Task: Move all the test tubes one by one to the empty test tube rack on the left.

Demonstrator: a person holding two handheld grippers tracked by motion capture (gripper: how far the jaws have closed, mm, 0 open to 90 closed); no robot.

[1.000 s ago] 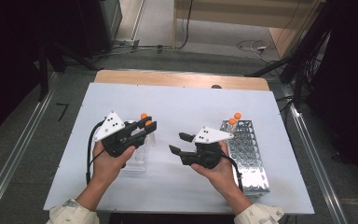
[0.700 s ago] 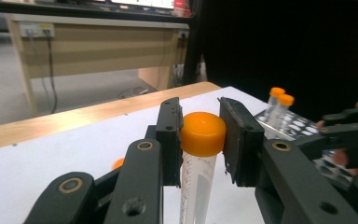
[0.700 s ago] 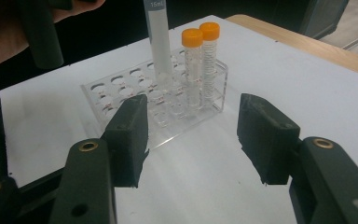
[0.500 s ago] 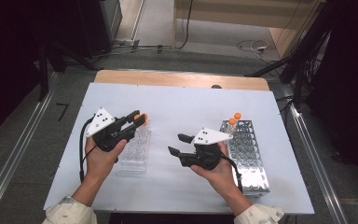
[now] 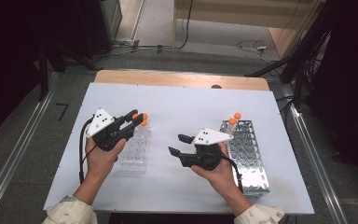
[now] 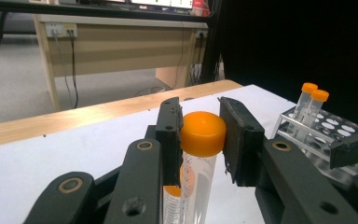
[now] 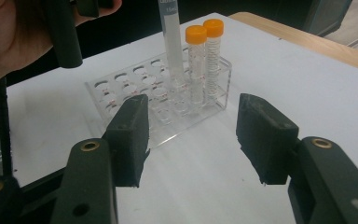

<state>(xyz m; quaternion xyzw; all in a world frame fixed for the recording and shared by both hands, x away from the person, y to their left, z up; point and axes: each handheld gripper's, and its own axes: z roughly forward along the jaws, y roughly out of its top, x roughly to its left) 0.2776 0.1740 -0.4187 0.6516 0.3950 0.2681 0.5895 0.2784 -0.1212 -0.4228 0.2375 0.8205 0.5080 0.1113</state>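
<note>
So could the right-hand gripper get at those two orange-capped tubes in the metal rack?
Probably yes: the right gripper is open and empty, and the two tubes stand at the metal rack's far end with nothing around them.

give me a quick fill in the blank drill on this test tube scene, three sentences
1. The left gripper is shut on the ____ cap of a tube.
2. The jaws of the right gripper stand ____ with nothing between them.
3. The metal rack holds ____ capped tubes at its far end.

Missing words: orange; open; two
</note>
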